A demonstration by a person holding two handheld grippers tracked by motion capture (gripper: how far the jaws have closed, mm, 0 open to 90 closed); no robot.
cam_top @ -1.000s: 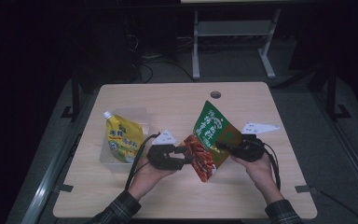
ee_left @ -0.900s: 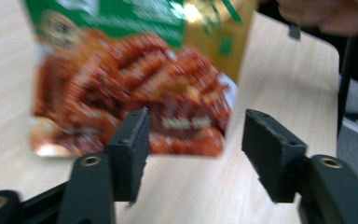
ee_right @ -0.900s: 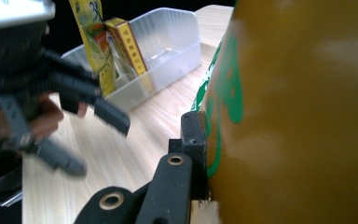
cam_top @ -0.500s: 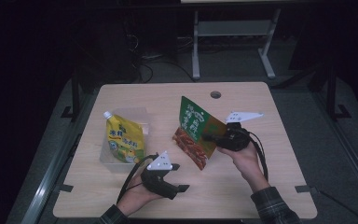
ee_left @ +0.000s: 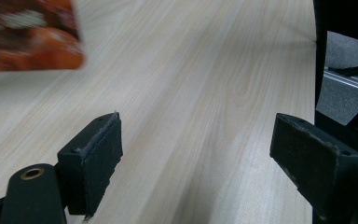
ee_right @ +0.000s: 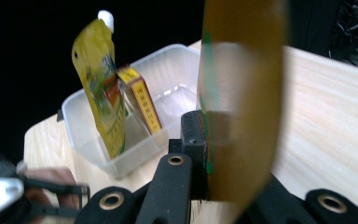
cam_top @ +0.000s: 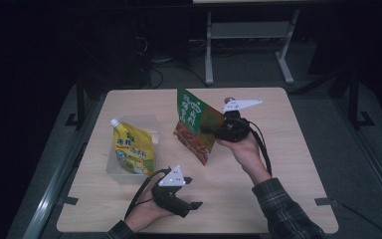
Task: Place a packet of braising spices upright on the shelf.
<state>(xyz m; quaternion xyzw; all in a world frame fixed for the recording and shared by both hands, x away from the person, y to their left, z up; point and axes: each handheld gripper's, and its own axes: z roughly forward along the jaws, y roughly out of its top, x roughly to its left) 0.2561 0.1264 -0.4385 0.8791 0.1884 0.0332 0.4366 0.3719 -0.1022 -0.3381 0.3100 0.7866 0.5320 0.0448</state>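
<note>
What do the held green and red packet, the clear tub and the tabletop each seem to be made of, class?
Green and red packet: thin printed plastic film, probably; it is flat, glossy and bends in the right gripper.
Clear tub: translucent moulded plastic, with the contents showing through its walls.
Tabletop: pale wood or wood-look laminate, matt, with straight grain lines.

Right gripper [ee_right: 207,154] clamped on pouch [ee_right: 242,93] — yellow spout bag [ee_right: 100,88], box [ee_right: 142,98] in tub [ee_right: 81,121].

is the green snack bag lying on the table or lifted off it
Lifted: the right claw holds the green snack bag above the table.
</note>
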